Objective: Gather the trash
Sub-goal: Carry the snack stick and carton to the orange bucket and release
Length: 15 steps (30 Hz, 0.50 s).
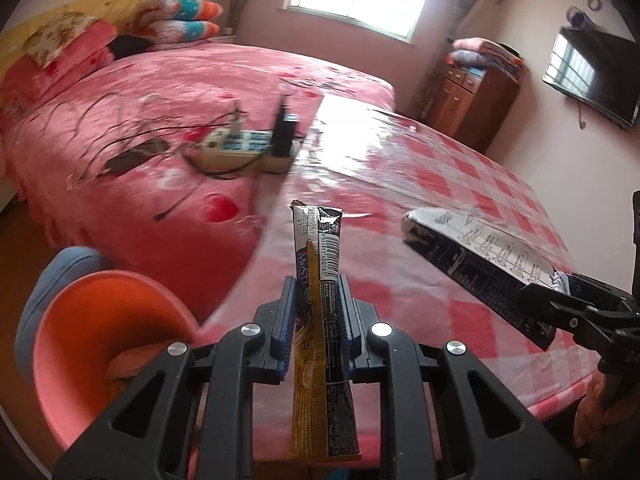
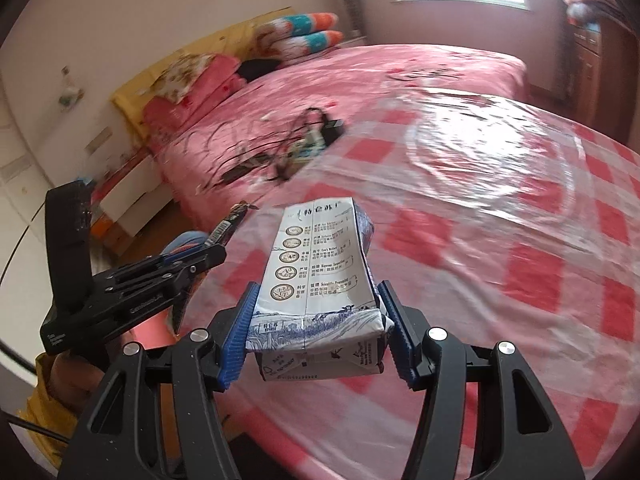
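A long gold-and-black snack wrapper (image 1: 320, 280) is clamped upright between the jaws of the left gripper (image 1: 318, 320) at lower centre of the left wrist view, its torn top end sticking up above the worktop (image 1: 440, 184). A crumpled white-and-blue milk carton (image 2: 320, 280) is clamped between the jaws of the right gripper (image 2: 316, 332) at lower centre of the right wrist view, held above the worktop (image 2: 520, 240), with its printed side facing up. In the left wrist view the same carton (image 1: 480, 264) is seen at centre right, gripped at its far end by the right gripper (image 1: 560, 300); in the right wrist view the left gripper (image 2: 200, 256) with the wrapper (image 2: 228, 226) is seen at centre left. The worktop is covered by a red-and-white checked cloth under clear plastic. An orange bin (image 1: 100, 344) is seen at lower left of the left wrist view, just beside the worktop edge. Beyond the worktop, a pink bed (image 1: 180, 92) is seen with a power strip (image 1: 244, 144) and tangled cables on it. A wall TV (image 1: 592, 72) is seen at upper right.
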Motion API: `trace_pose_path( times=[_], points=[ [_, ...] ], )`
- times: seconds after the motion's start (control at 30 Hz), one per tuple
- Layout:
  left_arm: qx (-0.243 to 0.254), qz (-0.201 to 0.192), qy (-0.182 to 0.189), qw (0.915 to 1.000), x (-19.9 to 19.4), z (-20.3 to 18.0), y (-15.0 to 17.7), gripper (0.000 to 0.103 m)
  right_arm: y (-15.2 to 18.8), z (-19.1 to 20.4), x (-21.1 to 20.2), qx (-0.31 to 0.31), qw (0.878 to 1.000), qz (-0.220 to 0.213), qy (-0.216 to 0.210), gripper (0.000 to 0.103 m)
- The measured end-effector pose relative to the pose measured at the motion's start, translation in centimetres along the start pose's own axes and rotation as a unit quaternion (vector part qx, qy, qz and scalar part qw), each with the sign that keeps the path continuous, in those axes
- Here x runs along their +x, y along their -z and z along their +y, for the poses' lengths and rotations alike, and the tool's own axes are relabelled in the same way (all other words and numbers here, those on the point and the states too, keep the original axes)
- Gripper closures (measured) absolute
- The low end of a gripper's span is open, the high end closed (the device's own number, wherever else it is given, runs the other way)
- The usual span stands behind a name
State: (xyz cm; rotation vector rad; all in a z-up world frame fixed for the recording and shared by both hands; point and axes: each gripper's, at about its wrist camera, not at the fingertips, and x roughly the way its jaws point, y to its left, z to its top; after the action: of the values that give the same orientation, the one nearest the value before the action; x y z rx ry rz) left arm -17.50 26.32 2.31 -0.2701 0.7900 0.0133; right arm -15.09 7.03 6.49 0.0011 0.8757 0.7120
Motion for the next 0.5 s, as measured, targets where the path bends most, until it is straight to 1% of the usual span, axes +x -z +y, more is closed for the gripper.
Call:
trace_pose_path(
  times=[0.1, 0.23, 0.4, 0.5],
  points=[
    [-0.017, -0.002, -0.021, 0.9996, -1.0, 2.4, 0.7, 0.082, -0.5, 2.4, 1.1, -0.024, 1.000, 0.009, -0.018, 0.043],
    [-0.053, 0.002, -0.052, 0.9972, -1.9, 6.5, 1.9, 0.081, -1.0, 5.6, 2.8, -0.061, 0.997, 0.021, -0.041, 0.043],
    [-0.102, 0.015, -0.087, 0.9909, -2.2, 11.4, 3.6, 0.081, -1.5, 9.5, 5.2, -0.100, 0.992, 0.035, -0.067, 0.043],
    [-0.122, 0.021, -0.100, 0.9872, -2.2, 13.5, 4.4, 0.081, -1.8, 11.8, 6.8, -0.119, 0.988, 0.044, -0.084, 0.043]
  ],
)
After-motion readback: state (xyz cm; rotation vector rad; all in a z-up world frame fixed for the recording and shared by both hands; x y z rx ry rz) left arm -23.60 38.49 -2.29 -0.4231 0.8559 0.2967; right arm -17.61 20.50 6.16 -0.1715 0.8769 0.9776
